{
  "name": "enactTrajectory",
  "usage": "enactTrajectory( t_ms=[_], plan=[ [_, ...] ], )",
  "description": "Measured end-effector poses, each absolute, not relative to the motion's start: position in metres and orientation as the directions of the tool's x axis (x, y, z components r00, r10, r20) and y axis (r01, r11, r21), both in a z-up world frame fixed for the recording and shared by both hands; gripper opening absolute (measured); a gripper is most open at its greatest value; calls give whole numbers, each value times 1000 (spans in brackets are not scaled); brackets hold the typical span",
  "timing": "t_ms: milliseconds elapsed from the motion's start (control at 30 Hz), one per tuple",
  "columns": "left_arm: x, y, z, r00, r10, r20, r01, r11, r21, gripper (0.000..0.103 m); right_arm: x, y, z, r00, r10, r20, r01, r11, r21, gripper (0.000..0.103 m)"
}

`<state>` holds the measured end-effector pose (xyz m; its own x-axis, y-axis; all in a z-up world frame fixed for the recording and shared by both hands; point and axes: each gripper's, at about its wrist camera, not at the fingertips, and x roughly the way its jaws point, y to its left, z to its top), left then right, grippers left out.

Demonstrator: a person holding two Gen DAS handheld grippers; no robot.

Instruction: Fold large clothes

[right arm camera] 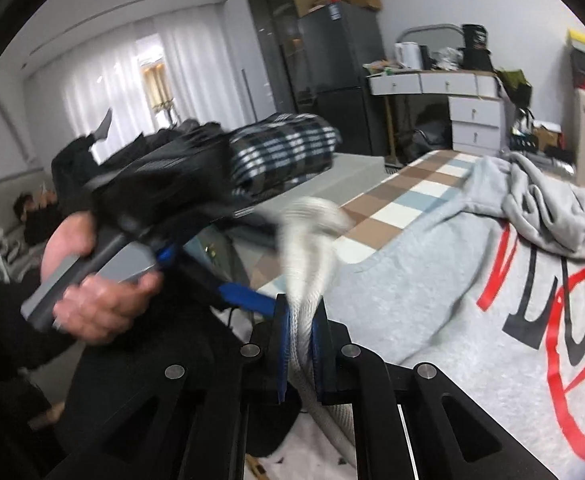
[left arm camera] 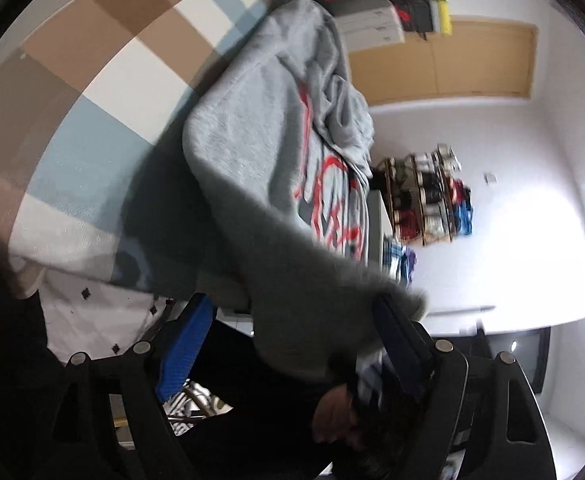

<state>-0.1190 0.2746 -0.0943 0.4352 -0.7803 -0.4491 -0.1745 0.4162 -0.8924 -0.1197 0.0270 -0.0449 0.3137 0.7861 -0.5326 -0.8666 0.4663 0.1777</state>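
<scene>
The right hand-held gripper (right arm camera: 301,344) pinches the ribbed hem (right arm camera: 306,264) of the grey sweatshirt (right arm camera: 432,280).

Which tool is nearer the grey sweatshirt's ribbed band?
Right. The right tool is clamped on the ribbed band; the left tool is open just beside it, the grey sweatshirt hanging between its fingers.
</scene>
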Motion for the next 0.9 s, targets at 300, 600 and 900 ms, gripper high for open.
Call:
enactTrajectory(
  t_ms=[300, 600, 900],
  plan=[
    [-133, 287, -118, 442, -768, -464, -261, 385, -885, 79, -158, 48, -56, 342, 750, -566, -917, 398, -27, 9],
    [-129, 265, -125, 337, -795, -505, -244, 444, -862, 76, -160, 48, -60, 341, 745, -574, -921, 388, -43, 10],
    [-131, 255, -126, 282, -758, -588, -215, 548, -809, 4, -106, -72, -20, 427, 715, -554, -731, 633, 253, 11]
  ],
)
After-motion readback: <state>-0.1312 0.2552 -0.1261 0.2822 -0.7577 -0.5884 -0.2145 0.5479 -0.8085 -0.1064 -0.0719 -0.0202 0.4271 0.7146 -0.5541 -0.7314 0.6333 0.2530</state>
